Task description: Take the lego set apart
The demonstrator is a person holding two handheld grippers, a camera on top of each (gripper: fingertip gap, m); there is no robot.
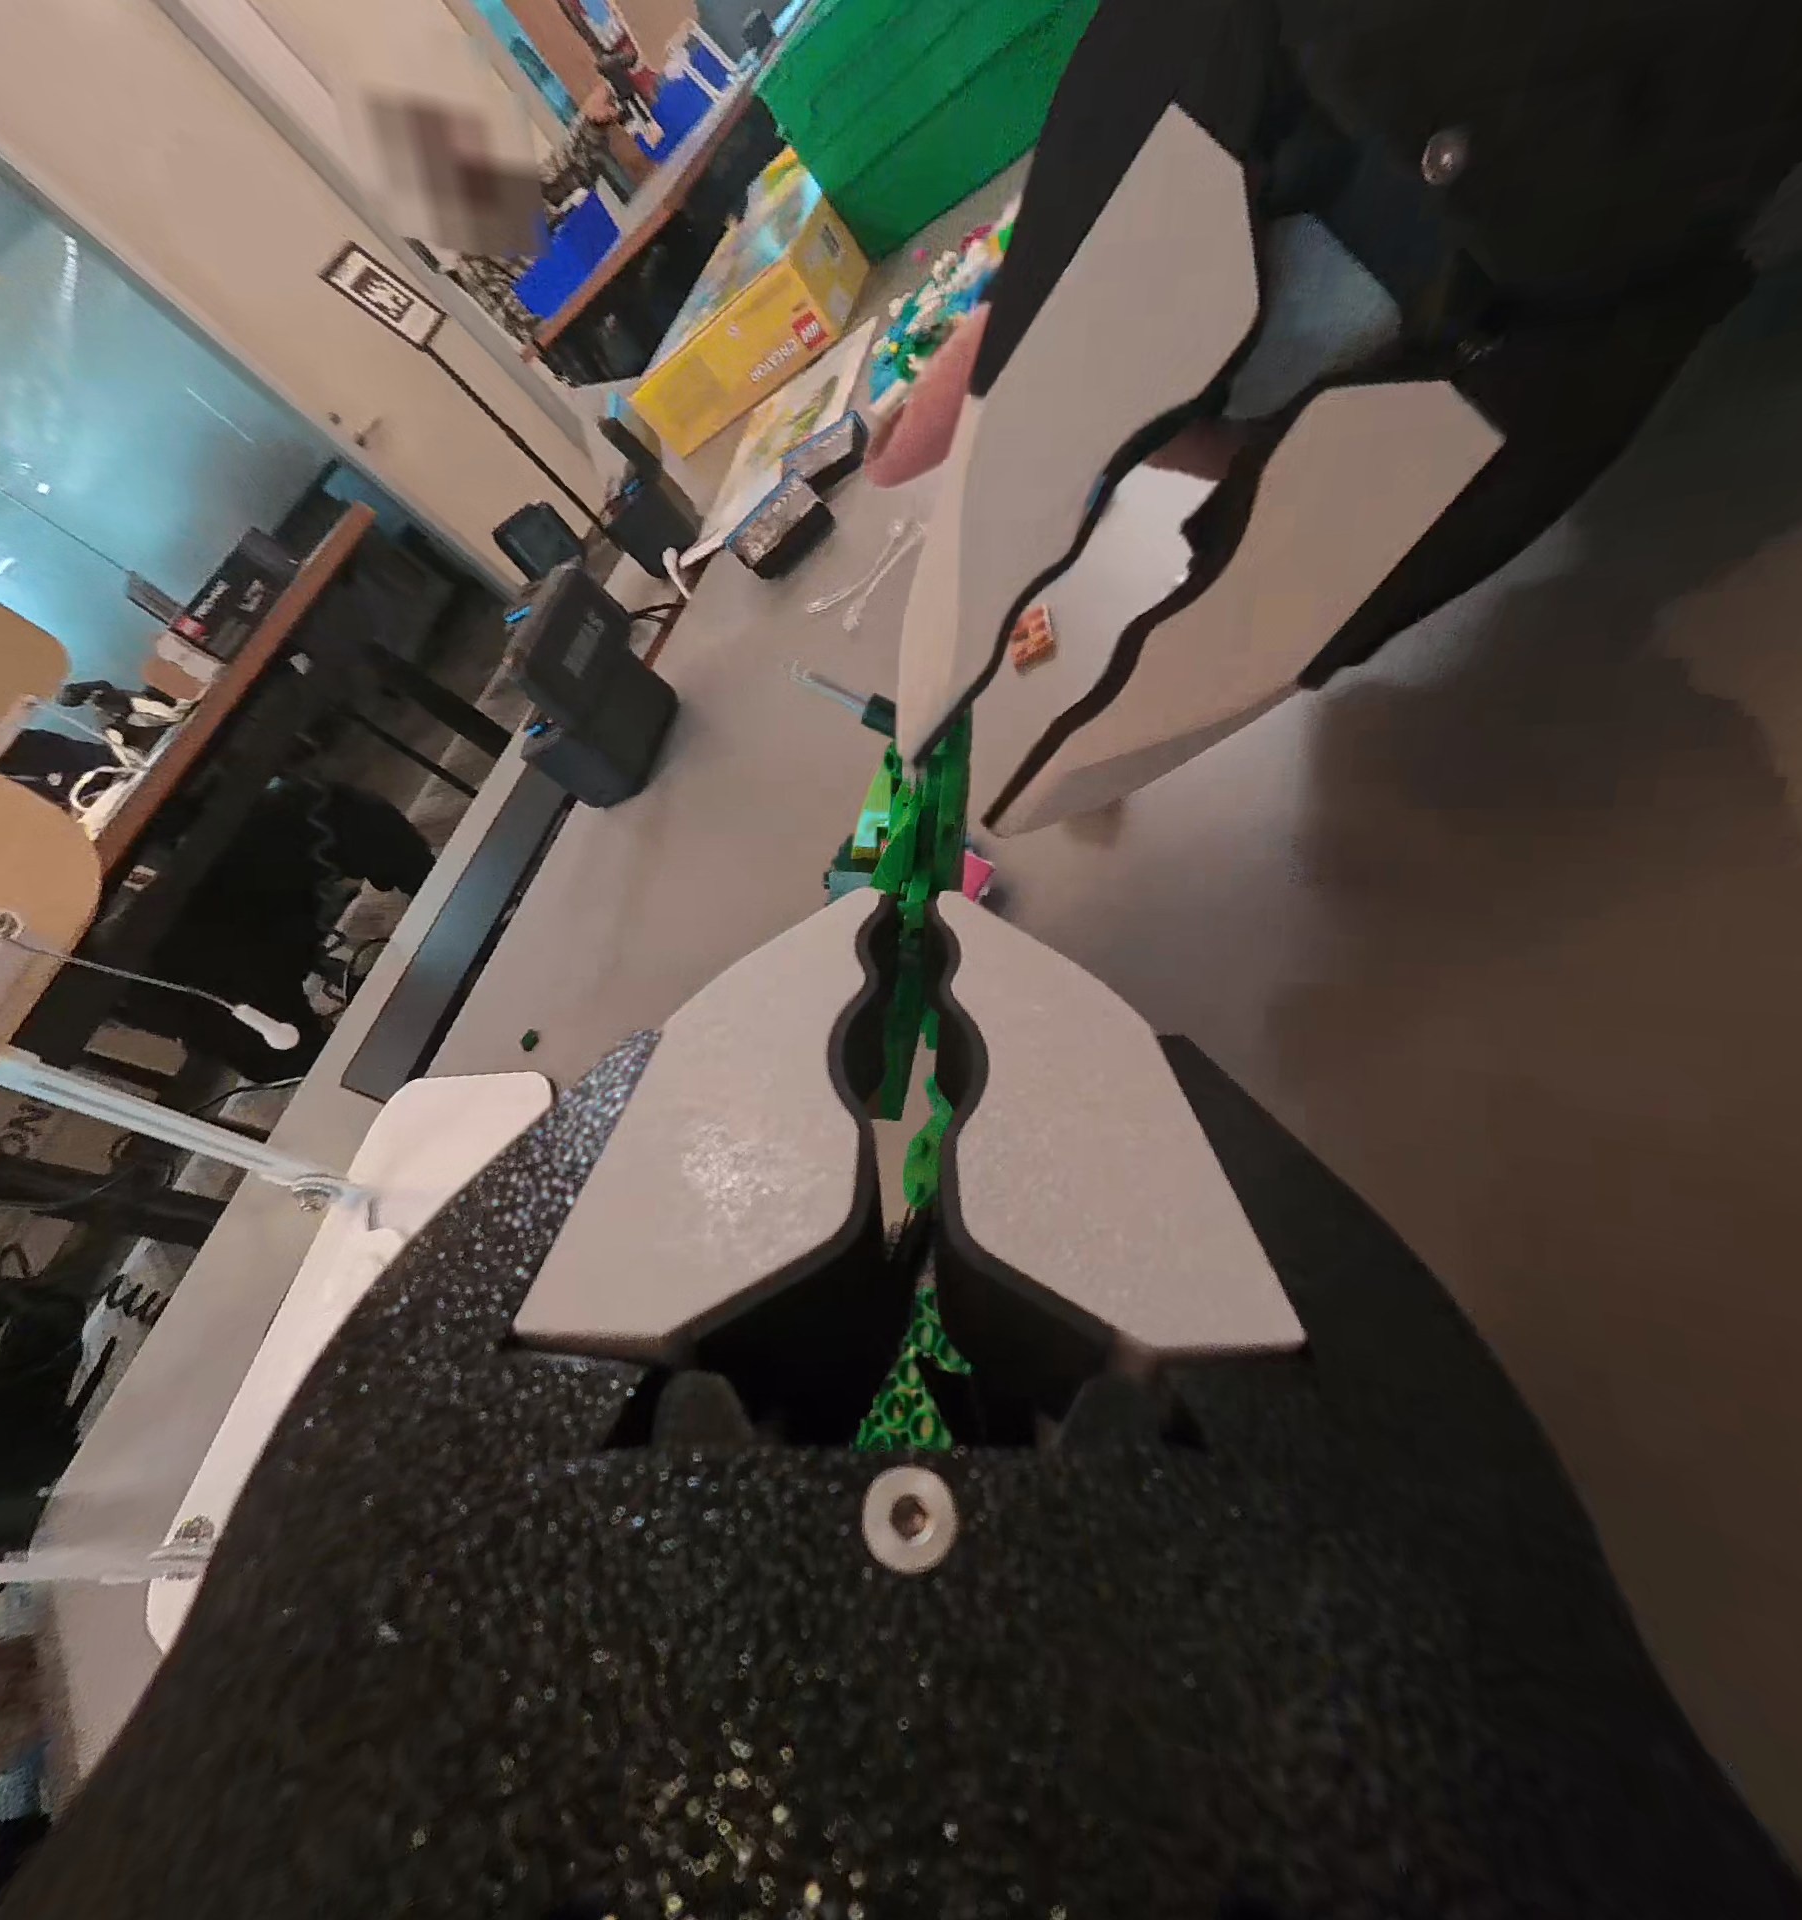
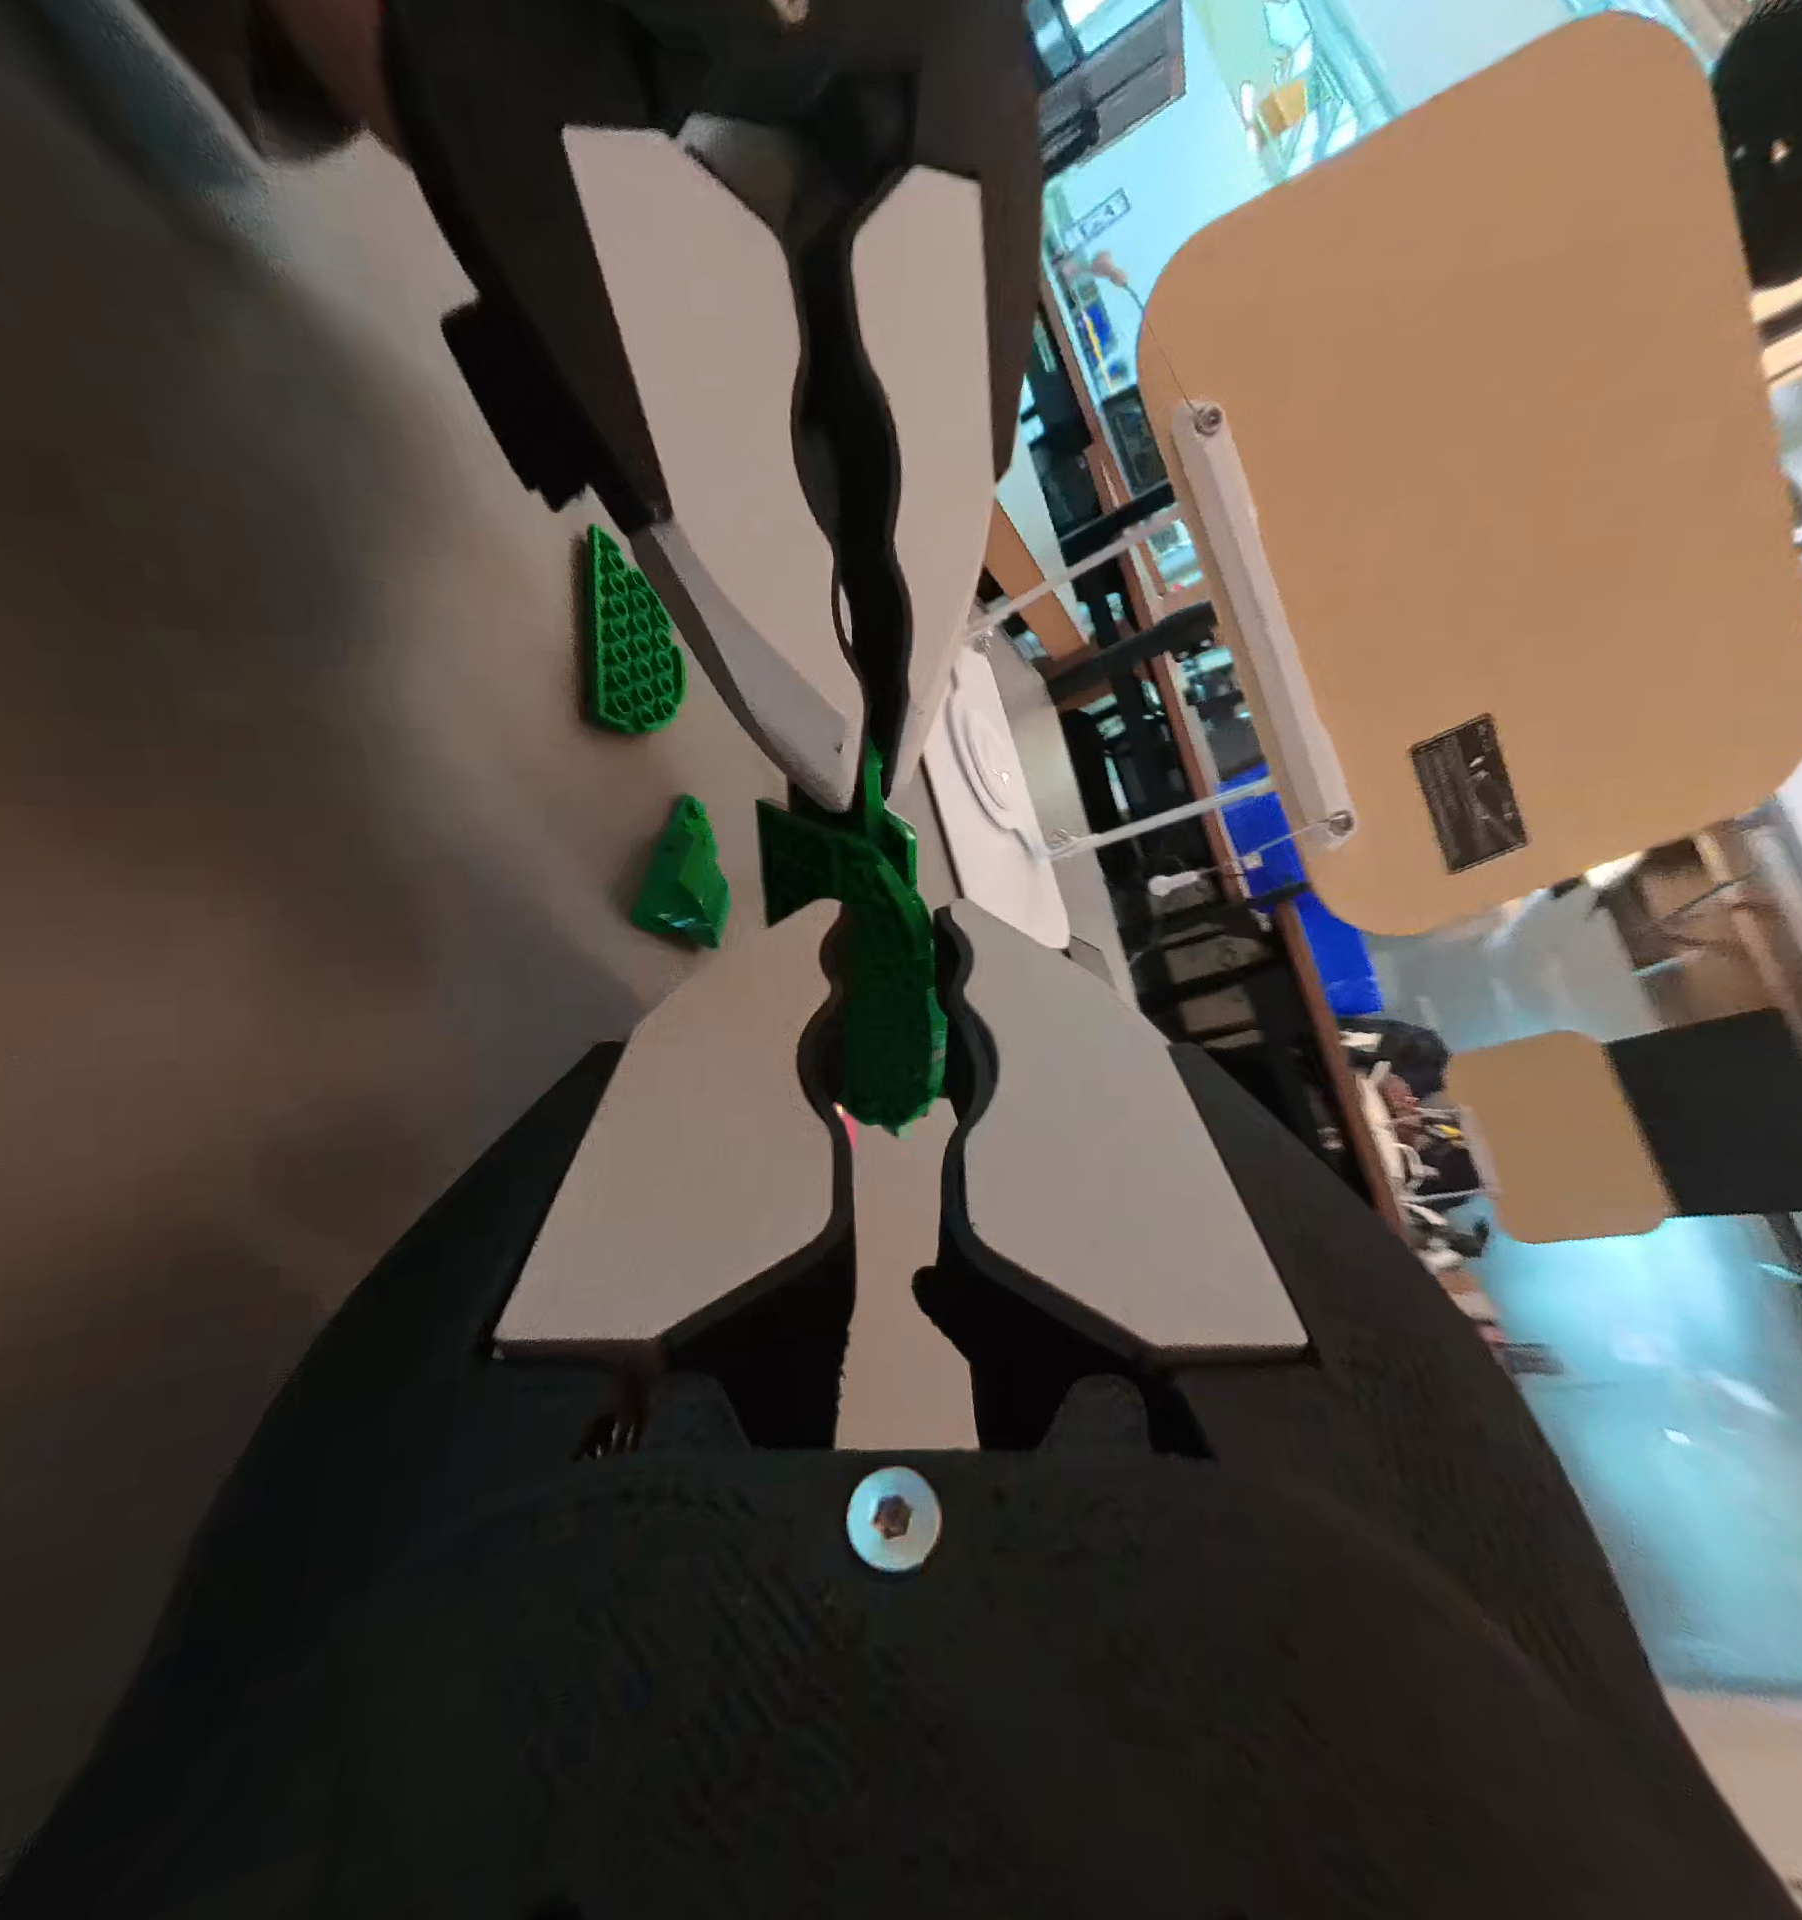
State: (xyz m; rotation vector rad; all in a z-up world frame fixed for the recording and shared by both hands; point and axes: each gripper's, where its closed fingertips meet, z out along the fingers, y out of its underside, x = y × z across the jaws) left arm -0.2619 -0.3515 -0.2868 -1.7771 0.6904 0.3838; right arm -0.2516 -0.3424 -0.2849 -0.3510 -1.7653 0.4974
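A green lego plate assembly (image 1: 923,831) hangs above the grey table (image 1: 668,883), held between both grippers. My left gripper (image 1: 907,920) is shut on one end, seen edge-on. My right gripper (image 1: 954,784) comes in from above in this view. In the right wrist view my right gripper (image 2: 892,914) is shut on the wide curved end of the assembly (image 2: 881,997). My left gripper (image 2: 871,774) pinches its narrow tip from the far side. A loose green wedge plate (image 2: 632,644) and a green sloped piece (image 2: 684,878) lie on the table.
A yellow lego box (image 1: 762,322), a booklet (image 1: 803,416), a green bin (image 1: 907,114) and several small coloured pieces (image 1: 928,301) sit at the far end. Black boxes (image 1: 596,707) stand along the table's left edge. A small brown tile (image 1: 1032,639) and a pink piece (image 1: 975,873) lie nearby.
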